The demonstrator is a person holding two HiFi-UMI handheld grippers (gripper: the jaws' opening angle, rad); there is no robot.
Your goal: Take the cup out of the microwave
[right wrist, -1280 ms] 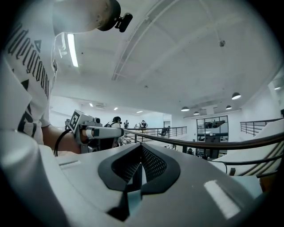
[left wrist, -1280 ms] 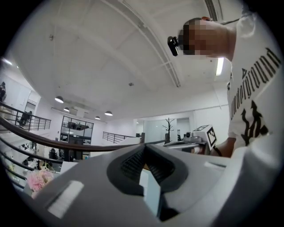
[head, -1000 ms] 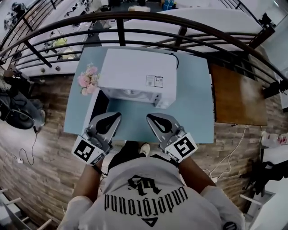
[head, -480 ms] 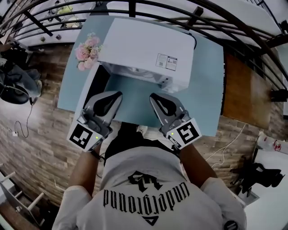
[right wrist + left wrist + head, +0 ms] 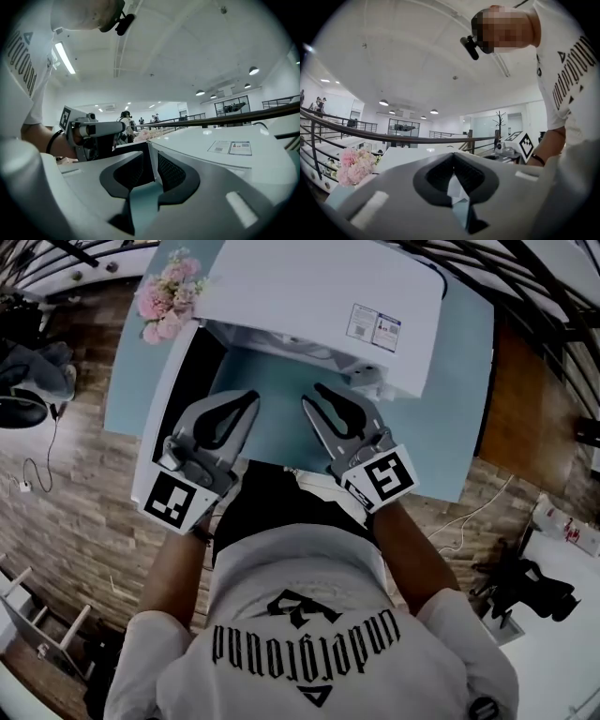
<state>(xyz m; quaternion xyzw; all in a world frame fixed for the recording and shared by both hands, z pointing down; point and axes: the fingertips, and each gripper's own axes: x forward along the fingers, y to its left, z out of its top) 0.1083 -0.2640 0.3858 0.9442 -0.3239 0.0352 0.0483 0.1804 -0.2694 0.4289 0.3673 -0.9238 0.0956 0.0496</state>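
The microwave lies with its long side across the blue table, its front facing the person and its door swung open at the left. The cup can't be made out, as the roof hides the cavity. The two labels on top are too small to read (the shirt seems to say "underground"). The left gripper has its tips together and empty. The right gripper is opening, with nothing between its jaws.
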